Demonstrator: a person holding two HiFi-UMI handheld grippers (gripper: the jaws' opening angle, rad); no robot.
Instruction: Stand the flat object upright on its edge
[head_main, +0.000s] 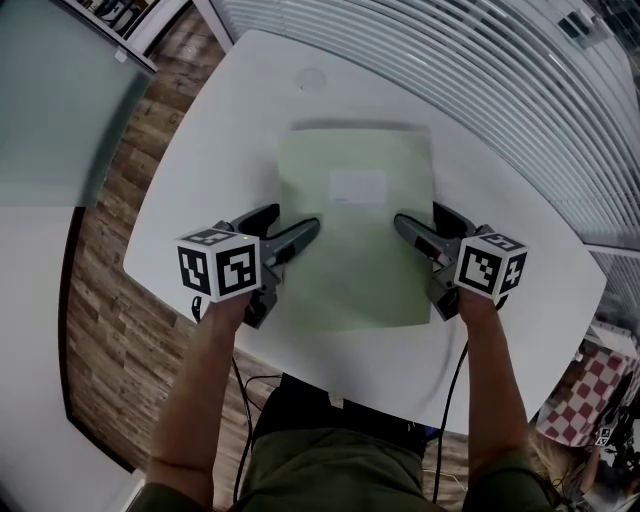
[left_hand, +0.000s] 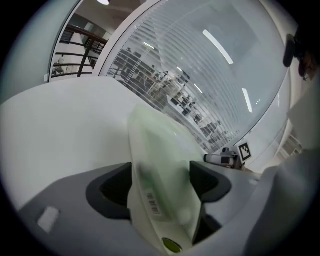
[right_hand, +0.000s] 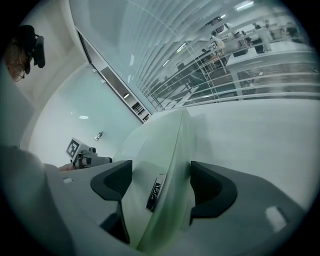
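Note:
A pale green flat folder (head_main: 350, 265) with a white label (head_main: 357, 187) shows its broad face in the head view, with a shadow along its far edge. Whether it lies flat or leans I cannot tell. My left gripper (head_main: 290, 222) is at its left side edge and my right gripper (head_main: 420, 220) at its right side edge. In the left gripper view the folder (left_hand: 150, 145) passes between the wide jaws of the left gripper (left_hand: 161, 182). In the right gripper view the folder's edge (right_hand: 165, 145) runs between the wide jaws of the right gripper (right_hand: 161, 187), with a gap at the right pad.
The white table (head_main: 230, 130) has a round cap (head_main: 312, 80) near its far side. The folder's near edge is close to the table's front edge. Wooden floor (head_main: 110, 300) lies to the left, slatted blinds (head_main: 480, 70) behind. Cables hang below the table.

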